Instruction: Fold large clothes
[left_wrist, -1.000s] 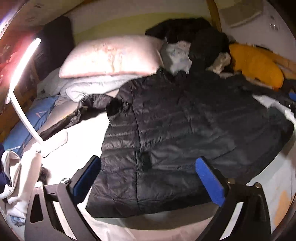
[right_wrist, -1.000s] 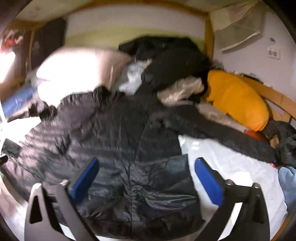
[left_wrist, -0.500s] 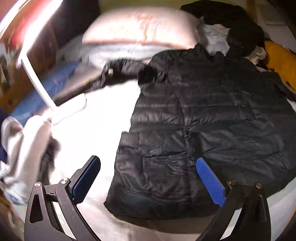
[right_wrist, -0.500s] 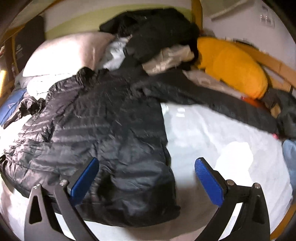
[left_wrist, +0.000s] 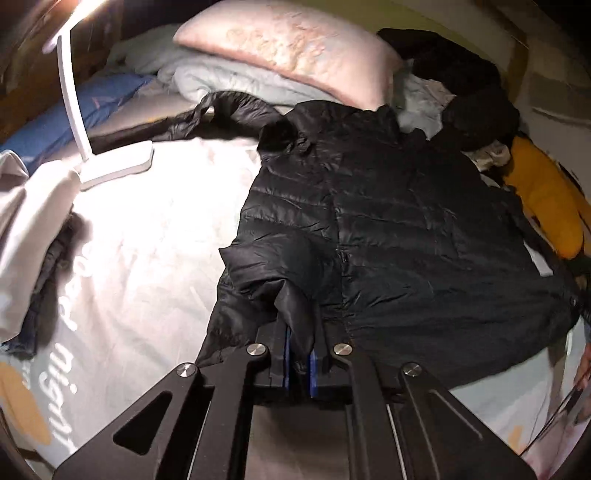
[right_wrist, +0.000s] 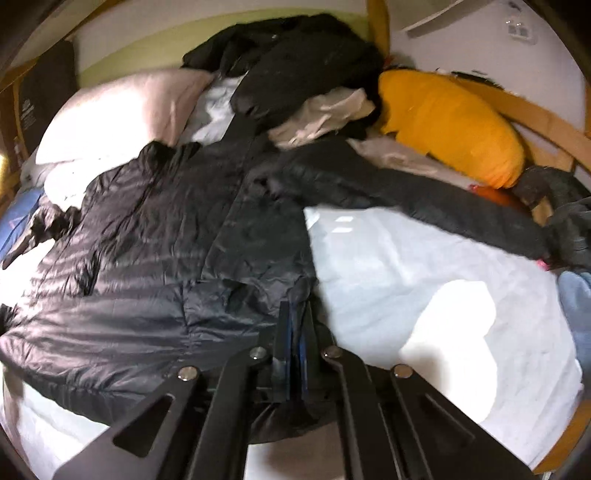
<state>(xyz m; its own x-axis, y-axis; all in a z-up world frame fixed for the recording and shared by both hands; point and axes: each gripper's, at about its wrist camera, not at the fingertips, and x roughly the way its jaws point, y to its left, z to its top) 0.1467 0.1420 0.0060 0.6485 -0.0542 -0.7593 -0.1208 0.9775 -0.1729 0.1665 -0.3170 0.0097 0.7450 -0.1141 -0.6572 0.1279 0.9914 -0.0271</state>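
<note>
A black quilted puffer jacket (left_wrist: 388, 221) lies spread flat on the white bed sheet (left_wrist: 147, 240), collar toward the pillows. In the left wrist view my left gripper (left_wrist: 298, 343) is shut on the jacket's lower left hem corner, which bunches up between the blue pads. In the right wrist view the same jacket (right_wrist: 155, 266) fills the left half, one sleeve (right_wrist: 406, 199) stretched out to the right. My right gripper (right_wrist: 293, 332) is shut on the jacket's lower right hem corner, with dark fabric pinched between its pads.
A pink pillow (left_wrist: 288, 48) and folded grey bedding (left_wrist: 221, 81) lie at the head. A white desk lamp (left_wrist: 110, 162) stands on the sheet at left beside pale clothes (left_wrist: 26, 229). Dark clothes (right_wrist: 295, 62) and a yellow cushion (right_wrist: 450, 122) are heaped at back right.
Both grippers went from wide open to shut on the jacket's bottom hem, the left at its left corner, the right at its right corner. Both cameras moved closer and lower.
</note>
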